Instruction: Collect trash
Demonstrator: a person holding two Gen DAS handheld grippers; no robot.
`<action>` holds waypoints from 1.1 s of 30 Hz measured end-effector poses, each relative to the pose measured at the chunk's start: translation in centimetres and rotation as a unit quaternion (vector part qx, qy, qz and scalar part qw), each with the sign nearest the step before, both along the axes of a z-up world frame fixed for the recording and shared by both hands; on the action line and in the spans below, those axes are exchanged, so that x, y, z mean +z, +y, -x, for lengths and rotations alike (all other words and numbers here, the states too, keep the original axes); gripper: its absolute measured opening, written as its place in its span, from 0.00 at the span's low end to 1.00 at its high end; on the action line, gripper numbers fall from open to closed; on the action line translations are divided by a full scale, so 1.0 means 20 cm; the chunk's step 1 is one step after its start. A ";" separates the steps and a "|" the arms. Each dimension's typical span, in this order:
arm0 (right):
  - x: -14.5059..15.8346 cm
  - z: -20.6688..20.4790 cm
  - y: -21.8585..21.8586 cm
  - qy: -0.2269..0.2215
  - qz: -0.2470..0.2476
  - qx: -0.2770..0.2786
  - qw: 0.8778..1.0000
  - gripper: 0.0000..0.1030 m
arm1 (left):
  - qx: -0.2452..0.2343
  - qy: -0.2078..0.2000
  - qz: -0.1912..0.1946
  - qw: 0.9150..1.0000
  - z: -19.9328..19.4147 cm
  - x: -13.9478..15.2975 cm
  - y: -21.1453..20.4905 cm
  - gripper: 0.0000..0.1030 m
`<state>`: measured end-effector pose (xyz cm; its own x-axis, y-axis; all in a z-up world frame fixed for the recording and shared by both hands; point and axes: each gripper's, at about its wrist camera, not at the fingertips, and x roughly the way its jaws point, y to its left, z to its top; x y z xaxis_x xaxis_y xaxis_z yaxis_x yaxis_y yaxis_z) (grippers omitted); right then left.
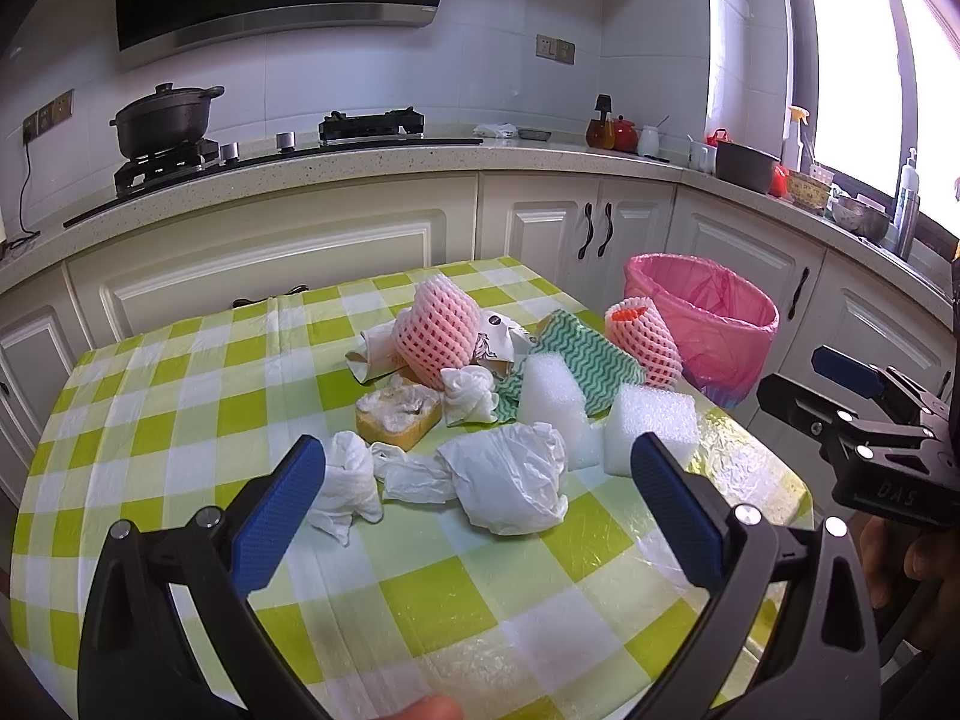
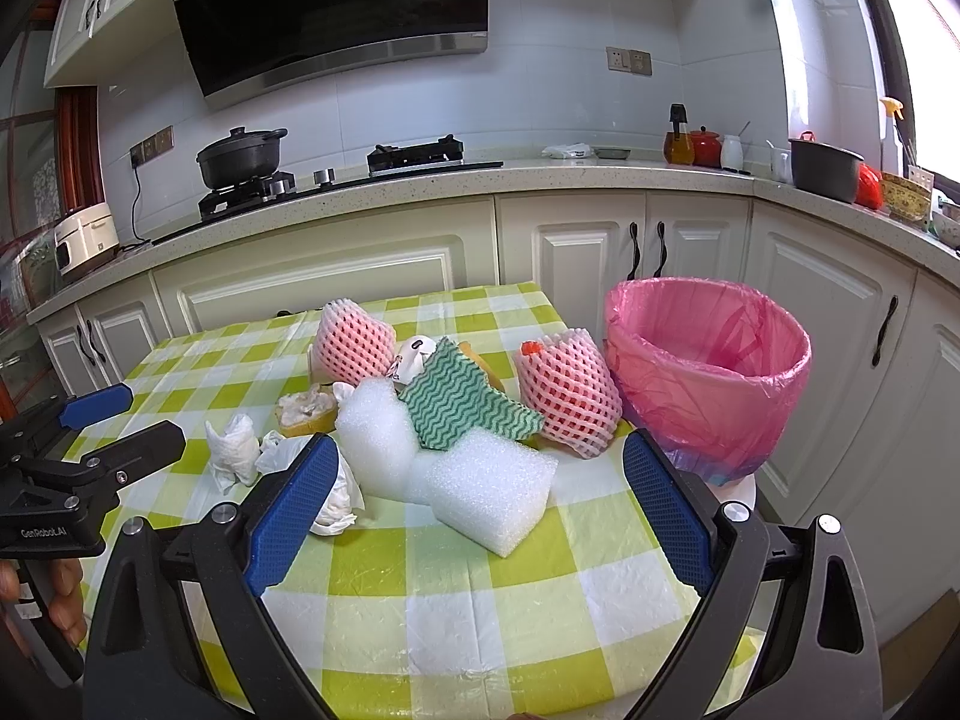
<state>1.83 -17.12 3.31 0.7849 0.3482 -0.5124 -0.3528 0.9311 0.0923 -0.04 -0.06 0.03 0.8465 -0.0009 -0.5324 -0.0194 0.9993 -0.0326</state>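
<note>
A pile of trash lies on the green-checked table [image 1: 180, 396]: two pink foam fruit nets [image 1: 435, 333] [image 2: 567, 393], white foam blocks [image 1: 651, 426] [image 2: 489, 489], crumpled white tissues [image 1: 510, 480] [image 2: 234, 450], a green wavy cloth [image 2: 462, 399], a yellow sponge [image 1: 399, 414] and a paper wrapper [image 1: 498, 345]. A bin with a pink liner [image 1: 702, 324] [image 2: 708, 372] stands off the table's right edge. My left gripper [image 1: 480, 492] is open, just short of the tissues. My right gripper [image 2: 480, 498] is open, just short of the near foam block.
A kitchen counter [image 1: 360, 174] with a stove and black pot [image 1: 165, 120] runs behind the table. White cabinets [image 2: 588, 246] stand close behind the table and bin. Jars, bowls and a dark pot [image 2: 825, 168] crowd the right counter.
</note>
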 end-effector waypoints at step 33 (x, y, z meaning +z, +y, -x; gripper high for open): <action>-0.03 -0.02 0.01 0.004 0.001 0.000 1.000 0.87 | 0.001 0.002 0.001 1.000 0.00 0.00 0.00 0.96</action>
<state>2.19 -16.88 2.80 0.7806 0.3476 -0.5194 -0.3528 0.9311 0.0928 0.00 0.00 -0.04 0.8446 -0.0006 -0.5354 -0.0211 0.9992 -0.0343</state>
